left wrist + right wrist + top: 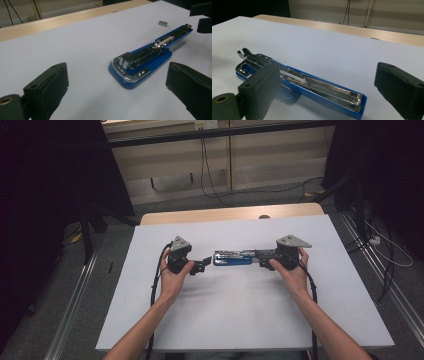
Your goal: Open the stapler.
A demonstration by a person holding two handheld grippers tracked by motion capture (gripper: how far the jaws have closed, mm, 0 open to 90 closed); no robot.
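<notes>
Blue stapler (pixel 232 258) lies opened flat on bench (pixel 235 320), magazine exposed for loading. Left tongs (pixel 204 264), right tongs (pixel 261 256) both gape wide, gripping nothing.

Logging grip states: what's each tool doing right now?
Left tool: open, holding nothing, stapler lying ahead of it.
Right tool: open, stapler between its jaws, not gripped.

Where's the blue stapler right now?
In the high view, the blue stapler lies opened on the white table, mid-table between the left gripper and right gripper.
</notes>
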